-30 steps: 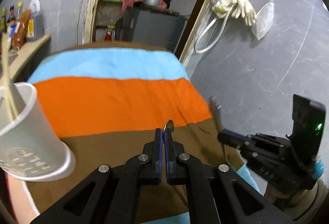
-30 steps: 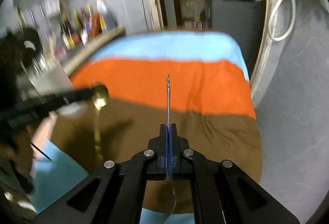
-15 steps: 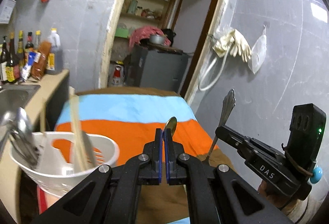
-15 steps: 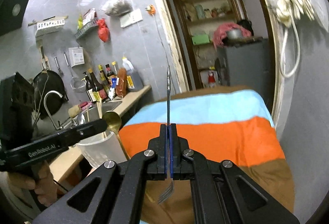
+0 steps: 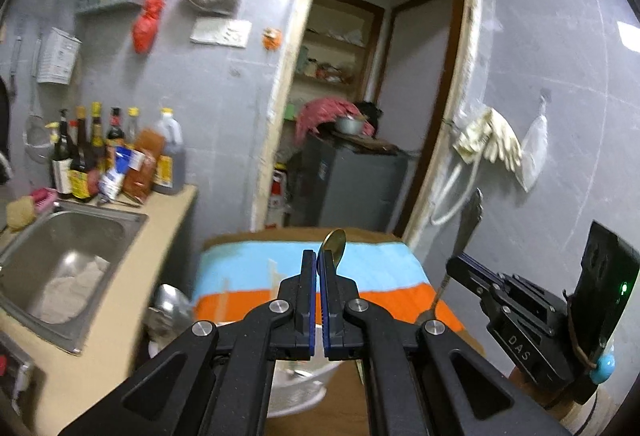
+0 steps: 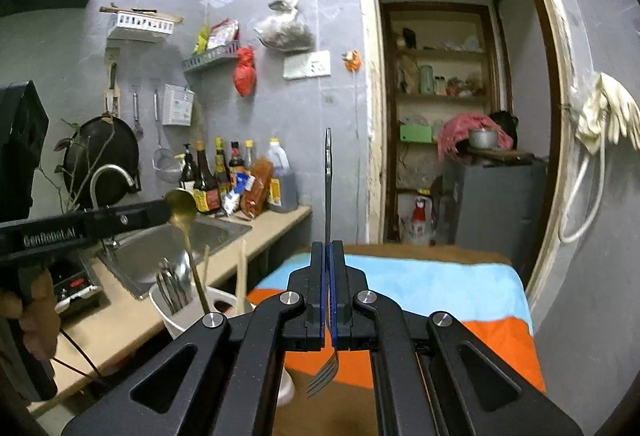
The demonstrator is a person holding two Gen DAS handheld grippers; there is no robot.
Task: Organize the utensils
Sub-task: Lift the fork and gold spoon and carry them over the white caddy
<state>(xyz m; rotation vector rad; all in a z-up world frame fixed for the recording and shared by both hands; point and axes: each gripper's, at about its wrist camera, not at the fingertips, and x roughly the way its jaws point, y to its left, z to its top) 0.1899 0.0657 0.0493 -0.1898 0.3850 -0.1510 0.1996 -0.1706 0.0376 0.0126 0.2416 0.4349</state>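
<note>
My left gripper (image 5: 319,264) is shut on a gold spoon (image 5: 334,243), bowl up; in the right wrist view the spoon (image 6: 182,205) hangs with its handle down into the white utensil holder (image 6: 180,310). My right gripper (image 6: 329,256) is shut on a steel fork (image 6: 328,172), handle up and tines (image 6: 323,376) down. In the left wrist view the right gripper (image 5: 460,268) holds the fork (image 5: 468,224) to the right of the holder (image 5: 304,384). The holder stands at the left edge of the striped cloth (image 6: 440,296) with chopsticks and steel utensils in it.
A counter (image 6: 120,320) with a steel sink (image 5: 60,260) runs along the left, with sauce bottles (image 6: 236,176) at its far end. A doorway and grey cabinet (image 6: 492,196) lie behind the table. The grey wall (image 5: 560,116) is close on the right.
Both grippers have risen and tilted up, so the views show more wall and less cloth. The spoon's handle now hangs over the holder. Both stay shut on their utensils.
</note>
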